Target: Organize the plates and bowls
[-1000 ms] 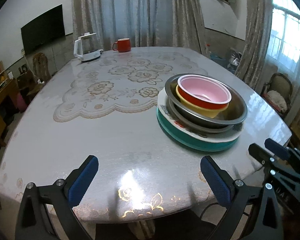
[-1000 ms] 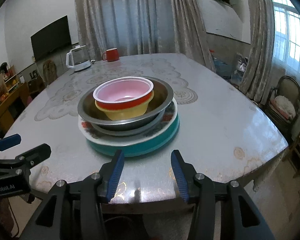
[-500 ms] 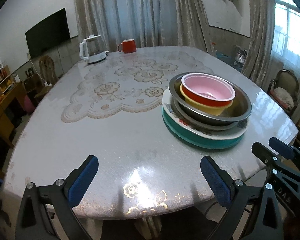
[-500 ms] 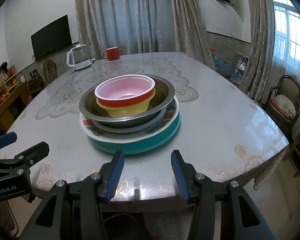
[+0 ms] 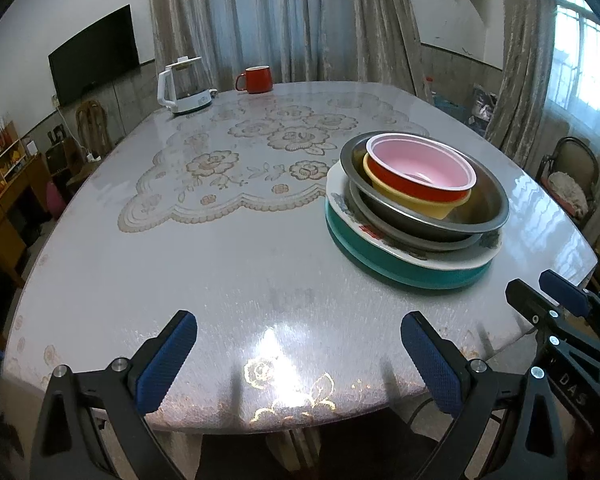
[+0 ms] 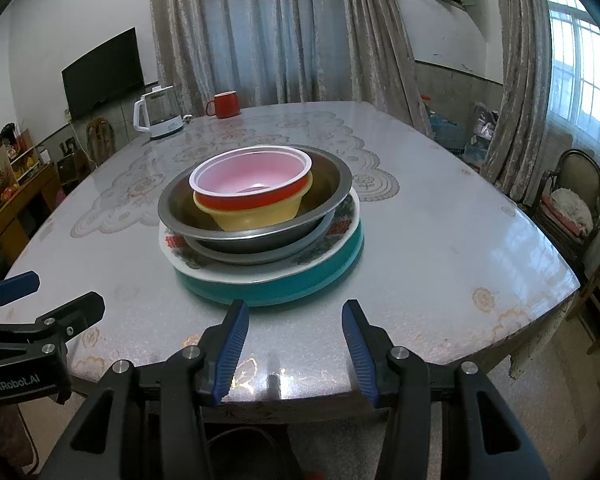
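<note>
The desk [image 6: 440,240] carries one nested pile straight ahead of the right gripper [image 6: 294,344] and off to the right of the left gripper [image 5: 300,360]. Both grippers hang over the near edge with nothing between their fingers: the left stands wide apart, the right partly apart.

The pile runs from widest to narrowest. At the bottom the teal plate [image 6: 292,292] sits on the desk, its near rim just beyond the right gripper's fingertips. On it lies the patterned white plate [image 6: 180,252], then the shallow steel dish [image 6: 240,256], then the steel bowl [image 6: 324,196], with the yellow bowl [image 6: 256,216] inside it and the pink-lined red bowl [image 6: 252,176] on top.

The pile already looks sorted, so the step in hand is probably either to lift it whole or to take pieces off the top; which of the two cannot be told. For the top bowl, the right gripper is better placed: come in over the near rim, put one finger inside and one outside the wall, and close gently, since the thin plastic would likely flex. Lift straight up so the yellow bowl does not come along. The steel bowl sits slightly askew on the dish, so a sideways nudge could slide it; the left gripper could steady its rim.

The kettle [image 5: 184,92] and red mug [image 5: 256,79] stand well beyond both grippers.
</note>
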A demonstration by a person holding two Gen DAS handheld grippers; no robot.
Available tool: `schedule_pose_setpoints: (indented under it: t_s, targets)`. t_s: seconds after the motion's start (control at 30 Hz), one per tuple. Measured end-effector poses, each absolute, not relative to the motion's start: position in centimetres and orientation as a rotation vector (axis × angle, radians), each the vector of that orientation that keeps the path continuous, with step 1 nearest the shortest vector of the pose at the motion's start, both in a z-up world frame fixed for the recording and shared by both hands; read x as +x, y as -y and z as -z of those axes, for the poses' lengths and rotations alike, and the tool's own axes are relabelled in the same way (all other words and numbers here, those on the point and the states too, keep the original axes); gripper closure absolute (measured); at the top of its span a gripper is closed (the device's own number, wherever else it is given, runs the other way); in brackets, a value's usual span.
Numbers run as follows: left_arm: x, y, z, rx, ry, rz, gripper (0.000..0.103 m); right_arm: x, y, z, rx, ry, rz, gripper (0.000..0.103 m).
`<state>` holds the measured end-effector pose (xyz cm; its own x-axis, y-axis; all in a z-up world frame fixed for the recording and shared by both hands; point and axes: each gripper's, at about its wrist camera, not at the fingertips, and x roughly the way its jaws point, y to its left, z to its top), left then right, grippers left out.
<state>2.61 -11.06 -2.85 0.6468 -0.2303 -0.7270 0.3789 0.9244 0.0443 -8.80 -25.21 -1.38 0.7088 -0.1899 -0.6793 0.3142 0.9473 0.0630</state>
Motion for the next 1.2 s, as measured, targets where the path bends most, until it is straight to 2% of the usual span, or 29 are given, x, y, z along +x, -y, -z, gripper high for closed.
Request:
schedule_pose_setpoints:
  t_s: [1.2]
  targets:
    - [3.09,11.31,3.37,0.218,-0.809,0.334,0.0,-8.1,25.3,1.67,0.179,-0.75,0.275,0.054]
